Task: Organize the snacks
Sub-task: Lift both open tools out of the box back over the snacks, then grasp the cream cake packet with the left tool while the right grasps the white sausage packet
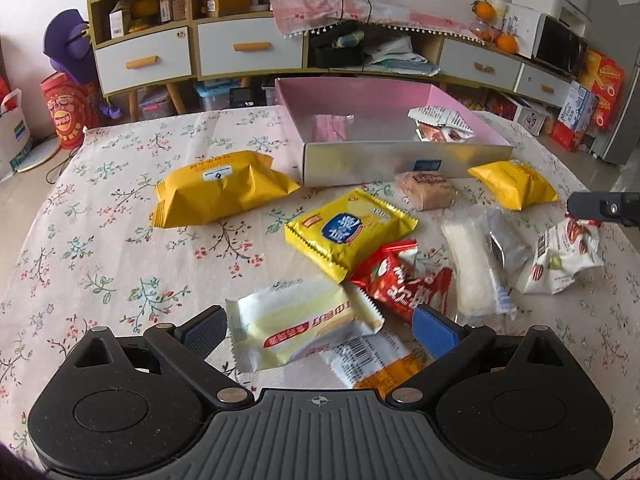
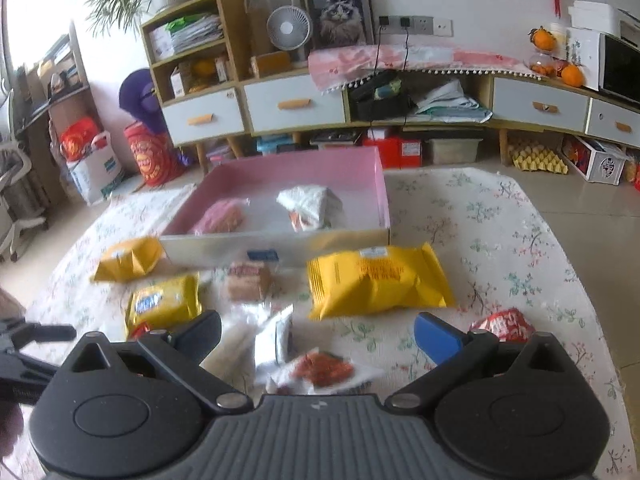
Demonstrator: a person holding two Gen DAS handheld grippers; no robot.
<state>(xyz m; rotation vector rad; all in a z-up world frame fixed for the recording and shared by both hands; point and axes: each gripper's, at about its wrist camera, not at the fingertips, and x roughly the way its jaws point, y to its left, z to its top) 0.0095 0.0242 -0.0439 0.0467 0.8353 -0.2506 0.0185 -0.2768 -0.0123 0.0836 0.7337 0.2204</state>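
Left gripper, fingers spread: pale yellow snack packet lies between them, lower centre; right gripper likewise spread, holding nothing.

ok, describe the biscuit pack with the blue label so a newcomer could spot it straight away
Start at the pink-lined cardboard box on the floral tablecloth. Just in front of its near wall lies a flat yellow foil pack with a blue oval label. The two other yellow bags nearby are puffier and have no blue; a red wrapper touches its near corner.
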